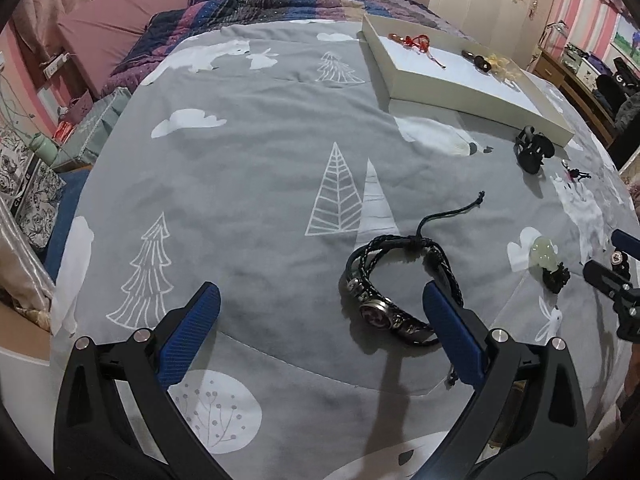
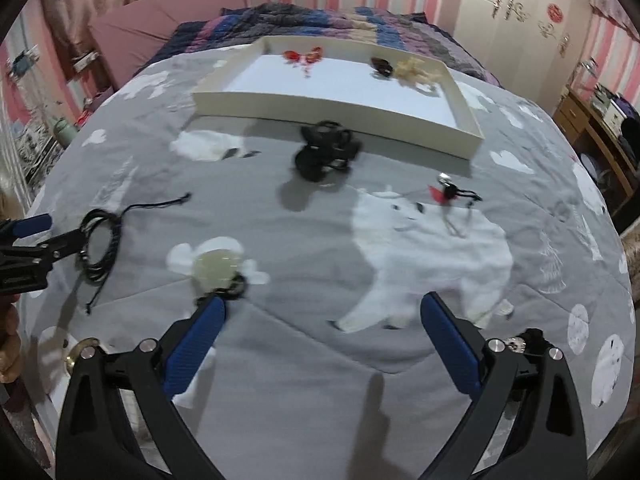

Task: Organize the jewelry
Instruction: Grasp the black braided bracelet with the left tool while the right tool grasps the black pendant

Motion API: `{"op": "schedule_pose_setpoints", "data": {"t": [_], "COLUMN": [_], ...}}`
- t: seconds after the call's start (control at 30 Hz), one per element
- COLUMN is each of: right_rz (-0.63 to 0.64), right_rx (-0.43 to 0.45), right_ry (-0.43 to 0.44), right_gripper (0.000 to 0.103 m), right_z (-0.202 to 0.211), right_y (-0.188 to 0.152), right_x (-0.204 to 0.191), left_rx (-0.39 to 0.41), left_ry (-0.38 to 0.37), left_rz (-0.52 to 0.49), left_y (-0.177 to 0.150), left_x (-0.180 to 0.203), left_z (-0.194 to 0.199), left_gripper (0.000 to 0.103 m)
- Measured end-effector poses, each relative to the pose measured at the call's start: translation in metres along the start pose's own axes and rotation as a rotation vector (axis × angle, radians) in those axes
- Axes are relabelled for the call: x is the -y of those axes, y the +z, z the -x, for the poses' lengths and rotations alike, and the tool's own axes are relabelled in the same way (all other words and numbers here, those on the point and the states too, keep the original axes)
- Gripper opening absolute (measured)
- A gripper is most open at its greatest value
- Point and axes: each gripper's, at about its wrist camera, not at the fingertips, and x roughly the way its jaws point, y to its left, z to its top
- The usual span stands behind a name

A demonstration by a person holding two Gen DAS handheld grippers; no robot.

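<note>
A black braided bracelet [image 1: 394,288] with a metal charm lies on the grey bedspread, just inside my open left gripper's [image 1: 320,312] right finger; it also shows in the right wrist view [image 2: 100,246]. My right gripper [image 2: 322,320] is open and empty; a pale green jade pendant [image 2: 214,266] on a black cord lies by its left fingertip. A white tray [image 2: 332,106] at the back holds a red ornament [image 2: 304,56], a dark piece [image 2: 380,66] and a cream piece [image 2: 414,70]. A black bead bundle [image 2: 324,152] and a small red-black charm [image 2: 448,192] lie before the tray.
The grey bedspread [image 1: 240,184] with white trees and bears covers the bed. A folded striped quilt [image 2: 320,20] lies behind the tray [image 1: 460,76]. Bedside clutter stands at the left [image 1: 48,148], a wooden desk at the right [image 2: 592,120].
</note>
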Motion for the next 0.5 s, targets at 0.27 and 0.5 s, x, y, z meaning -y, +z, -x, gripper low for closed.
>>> {"op": "schedule_pose_setpoints", "data": {"t": [0.27,0.5], "right_rz": [0.041,0.059], "right_rx": [-0.053,-0.087], "right_ry": [0.053,0.110], "right_gripper": [0.078,0.053], "right_z": [-0.015,-0.024], "right_y": [-0.003,-0.006], "right_x": [-0.024,-0.035], "left_rx": [0.010,-0.024], "left_ry": [-0.006,-0.037], "left_rz": [-0.055,-0.040], "left_y": [0.005,0.010], "left_x": [0.012,0.010], "left_z": [-0.008,-0.017], "left_gripper": [0.091,0.068]}}
